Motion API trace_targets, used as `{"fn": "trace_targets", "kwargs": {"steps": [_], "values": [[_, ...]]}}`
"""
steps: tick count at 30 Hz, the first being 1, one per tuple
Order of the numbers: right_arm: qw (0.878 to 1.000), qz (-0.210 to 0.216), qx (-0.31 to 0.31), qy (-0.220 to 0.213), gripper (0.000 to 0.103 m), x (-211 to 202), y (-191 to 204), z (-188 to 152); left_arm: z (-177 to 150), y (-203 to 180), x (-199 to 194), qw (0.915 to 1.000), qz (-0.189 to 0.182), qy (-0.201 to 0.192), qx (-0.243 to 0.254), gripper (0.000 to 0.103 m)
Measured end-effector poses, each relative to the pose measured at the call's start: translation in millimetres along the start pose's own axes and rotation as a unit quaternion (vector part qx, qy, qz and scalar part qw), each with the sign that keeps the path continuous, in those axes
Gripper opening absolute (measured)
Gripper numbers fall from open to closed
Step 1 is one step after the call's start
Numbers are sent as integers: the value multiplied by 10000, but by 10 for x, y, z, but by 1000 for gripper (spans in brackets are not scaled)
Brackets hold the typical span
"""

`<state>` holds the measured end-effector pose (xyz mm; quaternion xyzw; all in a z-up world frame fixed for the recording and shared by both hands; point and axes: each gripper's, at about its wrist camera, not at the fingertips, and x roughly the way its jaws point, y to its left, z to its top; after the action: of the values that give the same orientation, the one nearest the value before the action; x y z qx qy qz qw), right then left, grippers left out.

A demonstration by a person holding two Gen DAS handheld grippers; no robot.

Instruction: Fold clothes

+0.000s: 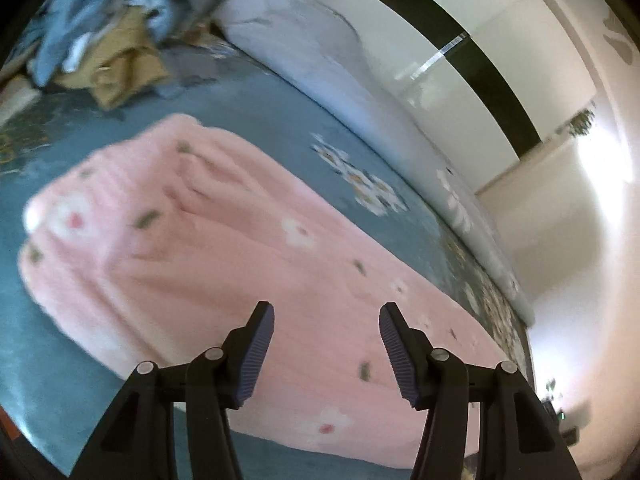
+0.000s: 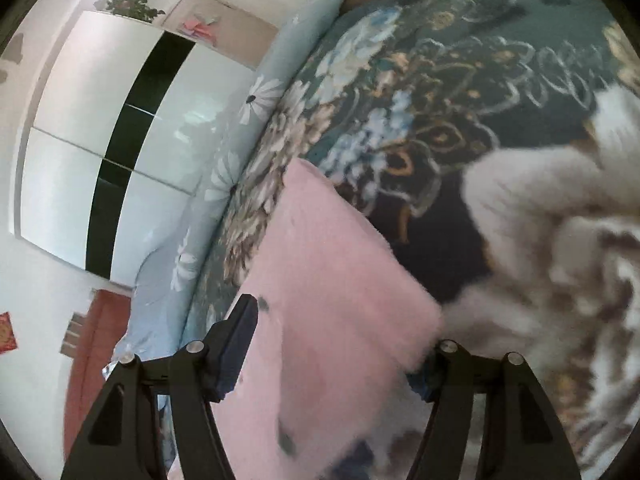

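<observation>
One pink fleece garment (image 1: 240, 264) lay spread across the middle of the bed (image 1: 280, 112), soft, light and best pinched at a hem, as my left fingers (image 1: 326, 354) hovered apart above it and my right fingers (image 2: 332, 344) stood apart around its raised edge.

Each tool (image 1: 327, 350) (image 2: 332, 344) has black arms, silver screws and ribbed blue pads (image 1: 256, 354).

Open blue bedspread (image 1: 248, 100) lies around the pink garment (image 1: 224, 264); a clothes heap (image 1: 120, 32) blocks the far corner, a pale quilt (image 1: 320, 52) the wall side.
</observation>
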<state>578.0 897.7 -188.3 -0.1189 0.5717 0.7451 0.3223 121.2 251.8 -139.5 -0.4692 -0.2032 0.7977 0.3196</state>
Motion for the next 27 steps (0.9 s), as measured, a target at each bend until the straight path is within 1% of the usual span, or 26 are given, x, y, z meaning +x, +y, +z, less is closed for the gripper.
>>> {"fn": "trace_targets", "kwargs": {"steps": [1, 2, 3, 4, 5, 6, 7, 9, 10, 12, 13, 16, 17, 18, 19, 20, 22, 23, 25, 27], "values": [[10000, -49, 16, -69, 60, 34, 33, 4, -19, -94, 47, 9999, -89, 55, 67, 59], [9997, -48, 189, -126, 47, 38, 20, 14, -39, -191, 96, 9997, -182, 115, 134, 59], [9991, 50, 396, -170, 35, 36, -2, 32, -79, -338, 184, 9989, -328, 223, 242, 59], [9984, 179, 484, -229, 29, 26, -4, 51, -112, -464, 274, 9977, -462, 339, 352, 59], [9976, 299, 562, -288, 19, 15, -2, 68, -179, -616, 375, 9958, -598, 497, 493, 59], [9980, 262, 467, -340, 16, -18, 73, 78, -262, -782, 482, 9929, -738, 673, 649, 59], [9988, 182, 238, -390, 15, -63, 207, 82, -344, -949, 589, 9892, -879, 848, 805, 59], [9985, 97, -297, -461, 15, -163, 528, 66, -526, -1284, 823, 9794, -1137, 1247, 1104, 59], [9964, 76, -677, -506, 15, -230, 767, 23, -615, -1391, 923, 9761, -1097, 1395, 1257, 59], [9888, 84, -1370, -583, 15, -359, 1188, -84, -779, -1557, 1096, 9702, -898, 1614, 1571, 59], [9826, 130, -1751, -608, 15, -401, 1452, -164, -861, -1639, 1182, 9665, -797, 1723, 1726, 59], [9620, 233, -2655, -597, 15, -524, 2068, -510, -1106, -1888, 1440, 9529, -495, 2043, 2188, 57], [9529, 262, -2969, -562, 15, -526, 2277, -663, -1087, -1897, 1393, 9535, -600, 2019, 2158, 57], [9429, 291, -3276, -526, 15, -528, 2481, -816, -1028, -1877, 1293, 9559, -785, 1944, 2055, 58], [9335, 315, -3536, -502, 15, -514, 2616, -971, -940, -1832, 1165, 9591, -948, 1810, 1957, 59], [9234, 339, -3795, -474, 15, -498, 2752, -1128, -837, -1762, 1028, 9635, -957, 1612, 1912, 59], [8996, 391, -4335, -350, 15, -403, 3062, -1518, -626, -1611, 754, 9716, -859, 1183, 1862, 59], [8907, 414, -4518, -272, 15, -333, 3175, -1702, -512, -1496, 610, 9763, -799, 955, 1770, 59], [8721, 469, -4870, -89, 15, -163, 3383, -2117, -293, -1210, 328, 9850, -673, 528, 1500, 59], [8517, 392, -5223, 192, 15, 71, 3500, -2573, -121, -860, 67, 9916, -549, 195, 1158, 59]]}}
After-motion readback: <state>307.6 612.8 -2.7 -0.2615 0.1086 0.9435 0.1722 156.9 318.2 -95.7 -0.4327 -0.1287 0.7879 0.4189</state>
